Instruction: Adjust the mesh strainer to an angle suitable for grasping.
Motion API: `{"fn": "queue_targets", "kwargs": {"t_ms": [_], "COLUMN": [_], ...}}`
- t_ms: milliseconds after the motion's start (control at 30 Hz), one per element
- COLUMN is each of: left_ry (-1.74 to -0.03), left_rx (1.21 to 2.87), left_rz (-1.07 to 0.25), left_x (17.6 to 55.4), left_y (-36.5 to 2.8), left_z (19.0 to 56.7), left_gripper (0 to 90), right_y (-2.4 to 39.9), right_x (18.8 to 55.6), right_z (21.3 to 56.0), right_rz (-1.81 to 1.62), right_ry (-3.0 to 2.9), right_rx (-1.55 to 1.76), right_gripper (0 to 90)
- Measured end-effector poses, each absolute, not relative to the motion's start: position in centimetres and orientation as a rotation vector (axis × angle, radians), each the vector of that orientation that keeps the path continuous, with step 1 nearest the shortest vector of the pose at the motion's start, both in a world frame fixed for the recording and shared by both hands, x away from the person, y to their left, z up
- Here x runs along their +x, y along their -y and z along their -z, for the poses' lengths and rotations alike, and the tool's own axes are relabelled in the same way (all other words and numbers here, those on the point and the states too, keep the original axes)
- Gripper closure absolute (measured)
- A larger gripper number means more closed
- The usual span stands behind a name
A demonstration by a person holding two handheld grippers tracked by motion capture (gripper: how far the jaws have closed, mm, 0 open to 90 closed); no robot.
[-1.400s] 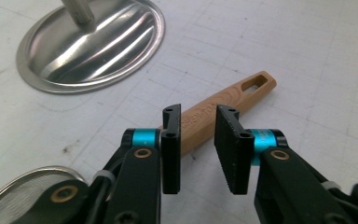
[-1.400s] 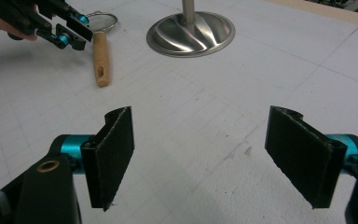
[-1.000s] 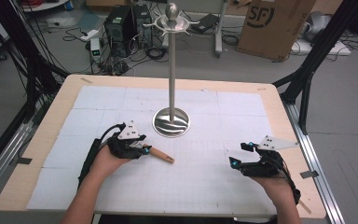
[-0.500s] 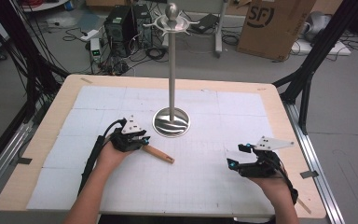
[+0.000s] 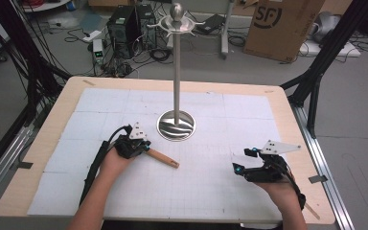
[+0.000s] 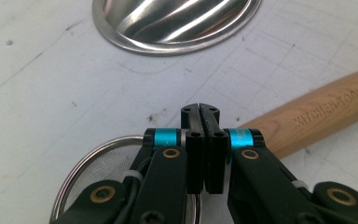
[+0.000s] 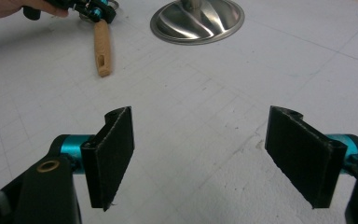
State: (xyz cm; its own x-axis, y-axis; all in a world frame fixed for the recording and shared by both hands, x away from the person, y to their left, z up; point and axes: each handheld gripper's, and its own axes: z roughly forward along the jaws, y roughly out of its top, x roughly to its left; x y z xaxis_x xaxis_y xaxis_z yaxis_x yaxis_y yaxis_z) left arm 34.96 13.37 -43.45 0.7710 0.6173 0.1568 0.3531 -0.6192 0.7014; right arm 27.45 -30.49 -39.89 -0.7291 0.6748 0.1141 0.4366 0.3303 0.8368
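Observation:
A small strainer with a metal mesh ring (image 6: 98, 168) and a wooden handle (image 6: 317, 116) (image 5: 163, 158) lies on the white mat left of centre. My left gripper (image 6: 200, 109) (image 5: 144, 146) sits over the spot where ring and handle meet. Its jaws have just been closing and now stand pressed together there, on the strainer's neck. The mesh shows under the left finger. My right gripper (image 7: 205, 158) (image 5: 239, 162) rests low over the mat at the right, jaws wide apart with nothing between them.
A tall steel stand rises from a round polished base (image 5: 176, 125) (image 6: 177, 23) (image 7: 196, 16) at the mat's centre, just beyond the left gripper. The wooden table edge (image 5: 292, 124) frames the mat. Boxes, cables and equipment lie on the floor behind.
The left gripper's tips have drawn together over the strainer's neck. Both hands and the strainer have stayed about where they were.

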Motion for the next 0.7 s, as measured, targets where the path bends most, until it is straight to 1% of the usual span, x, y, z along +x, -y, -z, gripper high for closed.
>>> {"fn": "queue_targets", "kwargs": {"t_ms": [67,233,367,700], "left_ry": [-0.709,-0.718,-0.703,-0.737], "left_rx": [2.303,2.260,2.277,2.200], "left_rz": [-0.508,-0.480,-0.485,-0.439], "left_x": [34.5,33.5,32.6,29.9], "left_y": [-13.3,-13.8,-14.0,-15.4], "left_z": [43.3,43.7,43.5,44.2], "left_gripper": [89.5,89.5,89.4,89.3], "right_y": [30.5,30.5,30.6,30.5], "right_x": [27.5,27.4,27.4,27.4], "right_z": [39.8,39.8,39.7,39.8], "right_rz": [-1.355,-1.355,-1.358,-1.353], "right_ry": [-2.339,-2.341,-2.337,-2.342], "right_rx": [1.004,0.998,0.999,0.997], "right_gripper": [23.0,23.0,23.0,23.0]}}
